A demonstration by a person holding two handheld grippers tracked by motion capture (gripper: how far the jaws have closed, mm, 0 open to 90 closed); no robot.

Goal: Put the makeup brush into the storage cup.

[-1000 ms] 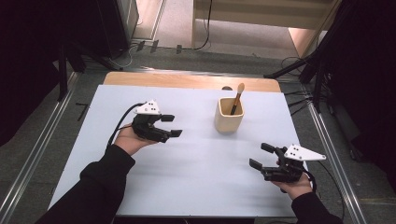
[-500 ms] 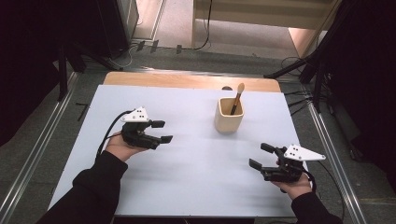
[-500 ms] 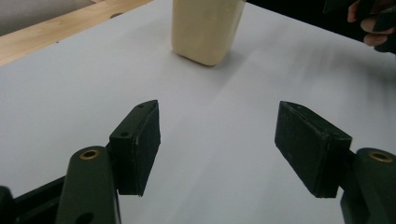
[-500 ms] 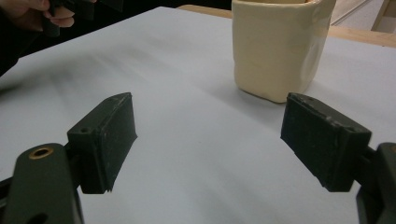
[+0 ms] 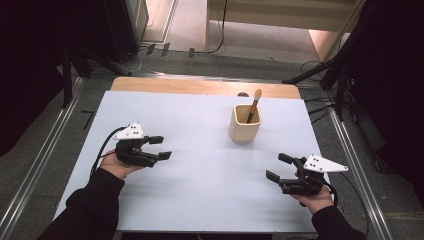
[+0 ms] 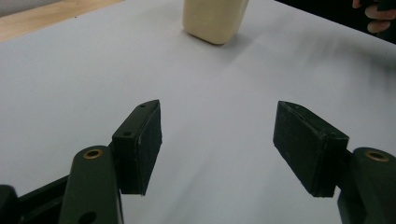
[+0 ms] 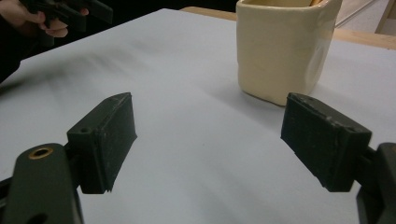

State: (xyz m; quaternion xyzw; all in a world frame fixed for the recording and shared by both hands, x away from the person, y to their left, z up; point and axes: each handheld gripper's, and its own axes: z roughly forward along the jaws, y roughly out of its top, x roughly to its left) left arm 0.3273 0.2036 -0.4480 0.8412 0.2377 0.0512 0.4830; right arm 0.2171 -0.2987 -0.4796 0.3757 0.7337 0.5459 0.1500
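Observation:
A cream cup [image 5: 245,129] stands right of the table's middle, toward the far side, with a wooden spoon [image 5: 254,104] upright in it. My left gripper [image 5: 161,147] hovers low over the table's left half, well left of the cup, open with nothing between its jaws. Its own view shows the cup [image 6: 215,19] far ahead beyond the open left gripper [image 6: 217,140]. My right gripper [image 5: 279,167] rests near the front right, open and empty. In its view the cup [image 7: 285,51] stands close ahead, to the right of the open right gripper [image 7: 224,140].
A white sheet [image 5: 200,190] covers the table, with a strip of bare wood [image 5: 200,86] at the far edge. Dark stands and cables crowd the floor beyond and to both sides. In the right gripper view the other hand [image 7: 37,18] shows at the top left.
My left gripper has drawn back to the left and toward the near edge, away from the cup, and sunk a little. The right gripper has kept still.

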